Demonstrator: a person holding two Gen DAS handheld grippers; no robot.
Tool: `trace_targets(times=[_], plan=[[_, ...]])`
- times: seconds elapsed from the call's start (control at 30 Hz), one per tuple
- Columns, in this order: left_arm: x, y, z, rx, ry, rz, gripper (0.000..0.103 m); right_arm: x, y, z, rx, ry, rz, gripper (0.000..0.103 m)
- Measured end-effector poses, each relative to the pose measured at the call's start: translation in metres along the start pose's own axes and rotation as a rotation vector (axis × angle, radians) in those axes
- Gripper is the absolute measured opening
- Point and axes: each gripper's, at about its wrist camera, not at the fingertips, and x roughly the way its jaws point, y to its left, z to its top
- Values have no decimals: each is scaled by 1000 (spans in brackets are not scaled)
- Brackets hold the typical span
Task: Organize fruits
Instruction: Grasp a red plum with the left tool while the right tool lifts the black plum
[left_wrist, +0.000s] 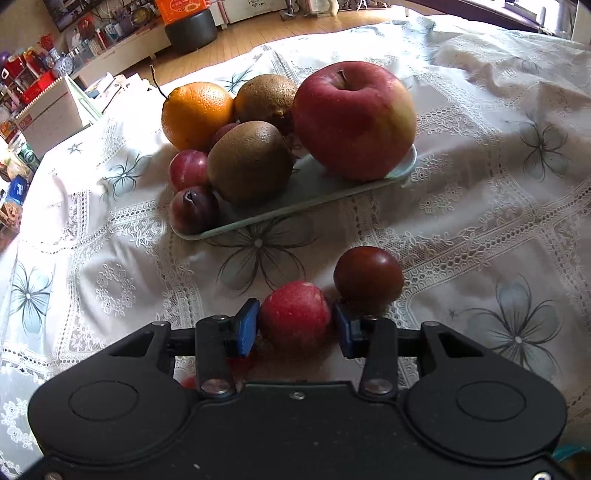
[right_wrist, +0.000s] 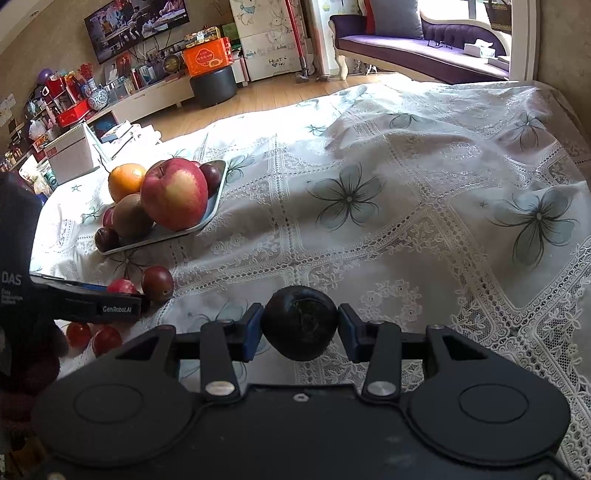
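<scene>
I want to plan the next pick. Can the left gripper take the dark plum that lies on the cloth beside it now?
Probably not yet. The left gripper is already shut on a red plum, so it has no room. The dark plum lies just past its right finger, with bare tablecloth around it, so once emptied the way looks free.

You have two grippers here, and each is closed on one fruit: the left gripper (left_wrist: 295, 325) clasps a red plum (left_wrist: 294, 317), the right gripper (right_wrist: 300, 325) a dark plum (right_wrist: 300, 323). Just beyond the left claw's right fingertip lies one brown-red plum (left_wrist: 368, 278). Ahead of that claw, one tray (left_wrist: 314, 199) carries one apple (left_wrist: 354, 118), one orange (left_wrist: 197, 114), two kiwis (left_wrist: 249, 160) and at least three plums (left_wrist: 192, 208). Two small red fruits (right_wrist: 107, 339) sit left of the right claw.
</scene>
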Motion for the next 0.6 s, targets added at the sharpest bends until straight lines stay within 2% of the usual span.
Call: trace_targets(times=[0.1,0.17,0.27,0.47,0.6], plan=[[-16,12,3,-85,19,-103,50,-4,1,-1,-10,-18,5,45],[-32,17,4,-127,35,-138,50,-6,2,-1,-9,-25,9,45],[-66,21,-2,-135,10,-181,50,-12,2,-2,8,-31,31,45],[-131,31,-31,-126,-34,-181,50,-50,14,-15,15,-52,89,45],[-157,38,-58,-140,-41,-197,50,-86,28,-28,11,-61,138,45]])
